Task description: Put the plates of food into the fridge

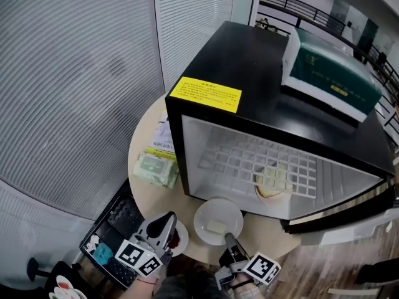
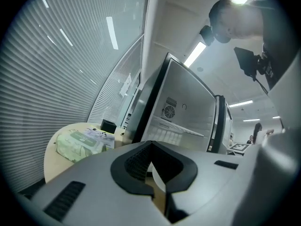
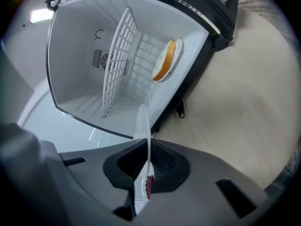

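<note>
The black mini fridge (image 1: 262,61) stands open on a round table (image 1: 143,142). On its wire shelf lies a plate with a slice of bread (image 1: 272,182), also visible in the right gripper view as the bread plate (image 3: 165,60). My right gripper (image 1: 229,238) is shut on the near rim of a white plate (image 1: 215,220) with a pale block of food, just in front of the opening. That plate (image 3: 142,121) shows edge-on between the right gripper's jaws (image 3: 146,147). My left gripper (image 1: 167,220) is shut on the rim of a small plate with dark red food (image 1: 181,238). A white sliver of this plate (image 2: 159,182) sits between the left gripper's jaws (image 2: 151,147).
A green pack of wipes (image 1: 156,169) and papers lie on the table left of the fridge. A green and white box (image 1: 330,73) rests on the fridge top. The fridge door (image 1: 349,213) swings out at the right. A black crate (image 1: 115,229) stands on the floor at lower left.
</note>
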`<state>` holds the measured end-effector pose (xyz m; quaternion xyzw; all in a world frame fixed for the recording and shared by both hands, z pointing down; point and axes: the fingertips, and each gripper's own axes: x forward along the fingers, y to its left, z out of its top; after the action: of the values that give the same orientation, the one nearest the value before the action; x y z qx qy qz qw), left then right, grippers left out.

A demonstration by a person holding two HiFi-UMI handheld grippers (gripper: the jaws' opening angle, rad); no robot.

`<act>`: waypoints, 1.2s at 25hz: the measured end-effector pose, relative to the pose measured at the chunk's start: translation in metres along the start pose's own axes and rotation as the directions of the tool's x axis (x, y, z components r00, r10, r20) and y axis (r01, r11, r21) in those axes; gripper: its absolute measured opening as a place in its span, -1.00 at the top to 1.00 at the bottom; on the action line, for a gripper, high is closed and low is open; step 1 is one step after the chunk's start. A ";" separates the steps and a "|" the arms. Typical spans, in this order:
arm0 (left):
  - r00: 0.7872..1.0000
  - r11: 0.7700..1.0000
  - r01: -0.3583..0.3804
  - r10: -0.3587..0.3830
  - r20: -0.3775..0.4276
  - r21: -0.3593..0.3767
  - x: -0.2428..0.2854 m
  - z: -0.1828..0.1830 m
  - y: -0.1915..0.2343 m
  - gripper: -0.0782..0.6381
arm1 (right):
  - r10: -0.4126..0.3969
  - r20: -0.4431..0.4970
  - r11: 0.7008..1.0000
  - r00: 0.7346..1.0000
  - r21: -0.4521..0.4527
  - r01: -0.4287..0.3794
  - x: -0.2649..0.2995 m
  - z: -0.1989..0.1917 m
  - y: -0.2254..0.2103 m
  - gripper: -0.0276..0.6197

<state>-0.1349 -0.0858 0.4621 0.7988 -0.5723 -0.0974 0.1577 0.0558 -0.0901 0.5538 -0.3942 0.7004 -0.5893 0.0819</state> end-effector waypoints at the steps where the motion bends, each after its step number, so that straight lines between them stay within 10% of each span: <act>1: 1.000 1.000 -0.011 0.011 0.009 0.000 0.003 0.003 0.004 0.77 | 0.005 -0.002 1.000 1.000 -0.012 -0.005 0.004 0.005 0.001 0.87; 30: 0.996 0.996 0.085 -0.085 0.002 -0.008 0.093 0.033 0.073 0.77 | -0.098 0.223 0.992 0.970 0.102 0.077 0.112 0.092 0.017 0.87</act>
<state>-0.1805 -0.1997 0.4608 0.8216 -0.5376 -0.1071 0.1562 0.0256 -0.2330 0.5507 -0.4856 0.6400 -0.5752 0.1539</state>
